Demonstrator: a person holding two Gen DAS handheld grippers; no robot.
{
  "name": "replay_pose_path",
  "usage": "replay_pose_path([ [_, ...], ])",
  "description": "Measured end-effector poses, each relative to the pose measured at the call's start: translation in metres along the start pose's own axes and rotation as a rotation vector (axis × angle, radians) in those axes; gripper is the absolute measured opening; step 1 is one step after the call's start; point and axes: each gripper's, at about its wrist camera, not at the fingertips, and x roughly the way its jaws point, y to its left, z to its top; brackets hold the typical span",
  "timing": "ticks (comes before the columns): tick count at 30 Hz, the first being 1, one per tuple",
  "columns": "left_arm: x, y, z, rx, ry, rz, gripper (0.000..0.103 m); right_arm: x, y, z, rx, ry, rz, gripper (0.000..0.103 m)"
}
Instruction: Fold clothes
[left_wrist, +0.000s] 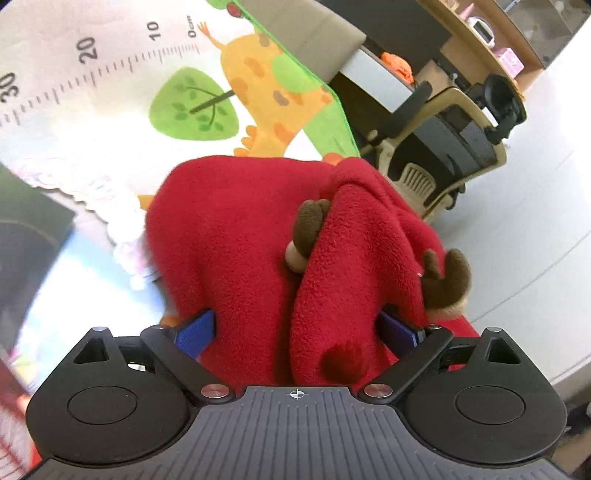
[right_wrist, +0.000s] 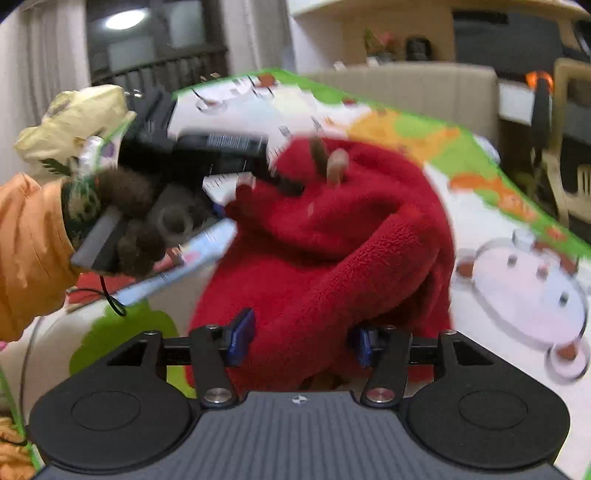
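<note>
Right wrist view is pretty smeared. On the far left an orange sleeve (right_wrist: 26, 254) and the left gripper (right_wrist: 255, 173) are mostly blur, so what's behind them is hard to read. The red fleece garment (left_wrist: 240, 236) sits bunched near the play mat's (left_wrist: 122, 110) green-trimmed edge, with brown antlers (left_wrist: 445, 284) and a red pom-pom (left_wrist: 343, 360) on its hood. The left gripper's blue pads (left_wrist: 197, 332) are spread with fleece heaped between. The right gripper (right_wrist: 299, 341) is the same: jaws apart, cloth between, can't tell if it's really pinched.
</note>
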Motion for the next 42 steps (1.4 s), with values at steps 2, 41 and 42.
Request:
replay_pose_path([
  [2, -0.005, -0.005, -0.015, 0.032, 0.016, 0.002, 0.097, -0.027, -0.01, 0.015, -0.004, -0.091, -0.02, 0.063],
  [41, -0.029, 0.014, -0.006, -0.018, -0.04, -0.027, 0.1, 0.039, -0.094, 0.065, 0.351, -0.091, 0.112, 0.097],
  [42, -0.019, 0.012, -0.005, -0.008, -0.025, -0.017, 0.1, 0.061, -0.103, 0.063, 0.375, -0.049, 0.099, 0.097],
])
